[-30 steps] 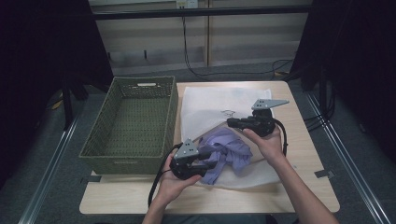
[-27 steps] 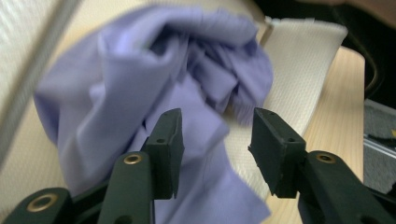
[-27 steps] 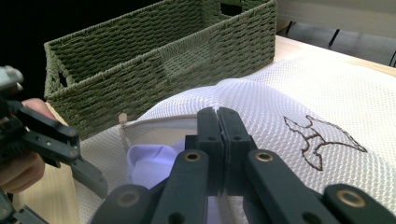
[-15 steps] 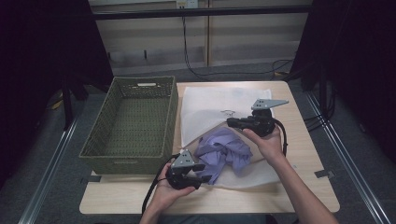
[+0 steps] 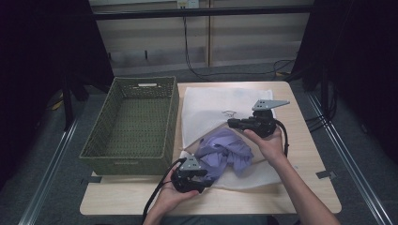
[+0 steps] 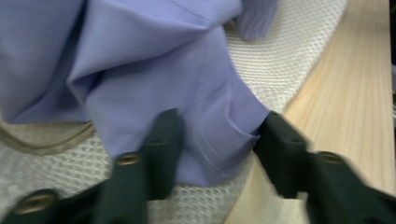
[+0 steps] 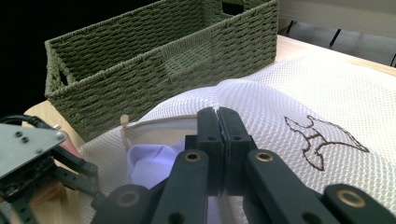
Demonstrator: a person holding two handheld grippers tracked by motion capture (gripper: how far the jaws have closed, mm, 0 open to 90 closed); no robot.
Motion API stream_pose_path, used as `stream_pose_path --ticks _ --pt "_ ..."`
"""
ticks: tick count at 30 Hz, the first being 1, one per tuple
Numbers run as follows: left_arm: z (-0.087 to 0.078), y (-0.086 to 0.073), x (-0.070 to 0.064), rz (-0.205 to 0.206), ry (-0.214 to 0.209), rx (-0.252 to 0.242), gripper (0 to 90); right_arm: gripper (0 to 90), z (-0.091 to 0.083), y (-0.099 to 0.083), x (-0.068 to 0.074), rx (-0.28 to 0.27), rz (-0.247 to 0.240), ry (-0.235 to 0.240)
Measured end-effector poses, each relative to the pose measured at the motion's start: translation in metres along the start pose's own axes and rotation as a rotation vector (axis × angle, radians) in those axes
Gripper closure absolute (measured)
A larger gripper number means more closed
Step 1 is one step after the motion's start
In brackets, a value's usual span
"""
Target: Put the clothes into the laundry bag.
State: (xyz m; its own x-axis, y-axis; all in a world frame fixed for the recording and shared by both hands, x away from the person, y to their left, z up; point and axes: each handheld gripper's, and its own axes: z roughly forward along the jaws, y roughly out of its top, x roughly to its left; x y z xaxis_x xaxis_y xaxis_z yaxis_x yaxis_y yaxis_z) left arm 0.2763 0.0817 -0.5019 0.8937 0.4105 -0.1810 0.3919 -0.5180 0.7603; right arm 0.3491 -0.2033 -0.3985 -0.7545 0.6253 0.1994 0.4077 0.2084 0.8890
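Shirt [image 5: 225, 152] half hidden inside mesh bag [image 5: 213, 105]; bag's mouth obscured.

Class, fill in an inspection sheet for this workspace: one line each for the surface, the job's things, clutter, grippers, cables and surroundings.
Surface: light wooden table, bare wood along the near and right edges.
Job's things: white mesh laundry bag lying flat beside the green woven basket; crumpled purple garment at the bag's opening, partly on the mesh.
Clutter: nothing seen.
Grippers: left gripper open, jaws either side of a purple fold; right gripper shut on the bag's upper layer, lifting it.
Cables: black cable trailing from the left gripper off the near edge; more cables on the floor behind.
Surroundings: dark curtains on both sides, pale wall panel behind, metal rails on the floor.
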Motion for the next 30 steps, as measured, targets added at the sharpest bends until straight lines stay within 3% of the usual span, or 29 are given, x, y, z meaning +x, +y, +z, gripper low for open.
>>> stream_pose_path --ticks 1,4,6,8,14,16,20,22,23,27,30 --pt "0.0 0.0 0.001 -0.002 -0.006 0.0 73.3 89.2 0.0 0.0 0.0 0.001 0.001 0.001" --pt "0.0 0.002 0.0 -0.004 0.0 0.003 80.4 89.2 0.0 0.0 0.0 0.004 0.0 -0.001" --pt "0.0 0.004 -0.003 0.005 -0.029 -0.013 82.8 89.3 0.0 0.0 0.0 0.003 0.0 -0.001" --pt "0.002 0.008 -0.004 0.006 -0.016 -0.001 87.3 89.2 0.0 0.0 0.0 0.002 0.0 0.001" --pt "0.008 0.022 -0.009 0.024 -0.038 -0.024 88.4 89.2 0.0 0.0 0.0 0.001 -0.001 0.002" --pt "0.011 0.026 -0.008 0.03 -0.032 -0.011 88.4 89.2 0.0 0.0 0.0 0.001 -0.001 0.002" --pt "0.019 0.033 -0.007 0.005 -0.017 0.005 88.6 89.2 0.0 0.0 0.0 0.0 -0.002 0.003" --pt "0.022 0.036 -0.005 -0.011 -0.043 -0.01 88.5 89.2 0.0 0.0 0.001 0.002 -0.001 0.004" --pt "0.024 0.038 -0.005 -0.014 -0.024 -0.008 88.6 89.2 0.0 0.0 0.001 0.002 0.0 0.004" --pt "0.031 0.043 -0.005 0.029 -0.009 0.013 88.6 89.2 0.001 0.0 0.001 0.004 -0.003 0.005" --pt "0.034 0.044 -0.004 0.02 -0.017 0.002 88.6 89.2 0.0 0.0 0.001 0.004 -0.003 0.006"
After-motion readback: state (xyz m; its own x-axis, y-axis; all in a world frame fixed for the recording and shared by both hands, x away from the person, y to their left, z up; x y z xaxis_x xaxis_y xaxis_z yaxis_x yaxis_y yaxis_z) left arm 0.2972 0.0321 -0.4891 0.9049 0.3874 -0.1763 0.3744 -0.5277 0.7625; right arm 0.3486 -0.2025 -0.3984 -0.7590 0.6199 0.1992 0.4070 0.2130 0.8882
